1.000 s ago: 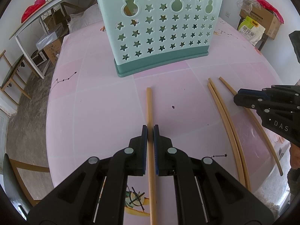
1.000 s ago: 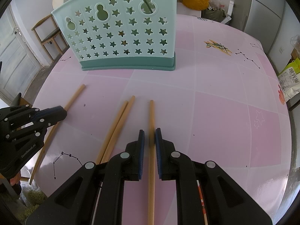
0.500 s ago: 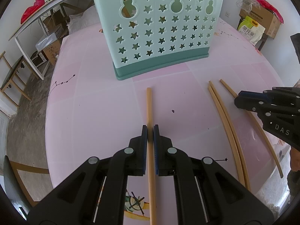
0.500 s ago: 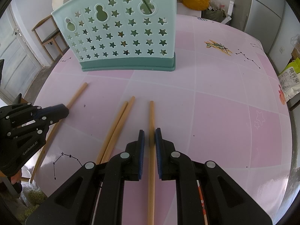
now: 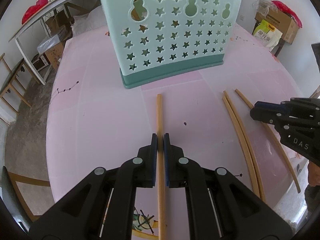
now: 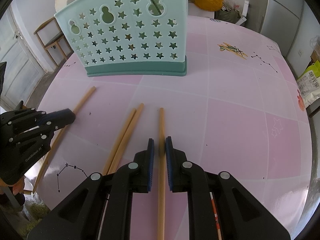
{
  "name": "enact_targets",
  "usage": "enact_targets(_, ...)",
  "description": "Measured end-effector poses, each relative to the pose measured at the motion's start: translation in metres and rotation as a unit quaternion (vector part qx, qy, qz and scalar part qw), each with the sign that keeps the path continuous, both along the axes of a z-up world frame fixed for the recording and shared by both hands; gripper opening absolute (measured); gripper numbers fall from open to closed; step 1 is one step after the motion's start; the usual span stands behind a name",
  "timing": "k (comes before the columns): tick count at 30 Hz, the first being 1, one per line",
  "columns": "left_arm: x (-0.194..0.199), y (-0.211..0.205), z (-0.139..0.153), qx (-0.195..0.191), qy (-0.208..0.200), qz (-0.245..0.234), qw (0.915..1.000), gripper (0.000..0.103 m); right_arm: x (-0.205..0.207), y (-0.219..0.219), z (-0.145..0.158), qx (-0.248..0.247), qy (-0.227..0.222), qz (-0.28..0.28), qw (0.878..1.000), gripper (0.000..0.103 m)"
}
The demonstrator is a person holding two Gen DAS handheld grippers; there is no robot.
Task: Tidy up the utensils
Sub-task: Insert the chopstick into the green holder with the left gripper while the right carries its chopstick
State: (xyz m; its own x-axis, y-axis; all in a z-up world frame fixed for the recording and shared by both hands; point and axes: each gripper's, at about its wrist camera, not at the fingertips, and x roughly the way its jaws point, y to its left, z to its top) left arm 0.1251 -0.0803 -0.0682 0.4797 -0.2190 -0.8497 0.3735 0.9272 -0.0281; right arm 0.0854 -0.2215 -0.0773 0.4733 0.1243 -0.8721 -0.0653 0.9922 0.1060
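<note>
Four bamboo chopsticks lie on the pink table (image 6: 230,104), near the mint star-punched utensil holder (image 6: 128,40) at its far side. The left gripper (image 5: 160,137) is clenched on the leftmost chopstick (image 5: 159,110), and the right gripper (image 6: 159,142) grasps the rightmost chopstick (image 6: 161,120); a loose pair (image 6: 128,128) rests between them. Lifting each stick level, then tipping its far end upward before lowering it into a compartment, should prevent snagging the rim. Each stick is slim, straight, pale tan.
</note>
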Motion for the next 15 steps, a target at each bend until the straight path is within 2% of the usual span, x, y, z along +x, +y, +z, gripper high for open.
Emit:
enact_targets(4, 0.003, 0.014, 0.007, -0.035, 0.000, 0.012, 0.9993, 0.005, 0.000, 0.000, 0.000, 0.001, 0.001, 0.000, 1.000, 0.012)
enact_targets(8, 0.000, 0.031, 0.033, -0.084, -0.029, 0.014, 0.9959, 0.005, 0.001, -0.001, 0.000, 0.001, 0.000, -0.001, 1.000, 0.012)
enact_targets(11, -0.005, 0.045, 0.057, -0.124, -0.053, 0.012, 0.9909, 0.005, 0.001, -0.004, 0.000, 0.001, -0.001, -0.007, 1.000, 0.012)
enact_targets(15, -0.015, 0.063, 0.090, -0.175, -0.095, 0.005, 0.9800, 0.005, 0.003, -0.008, -0.001, 0.005, -0.002, -0.013, 1.000, 0.011)
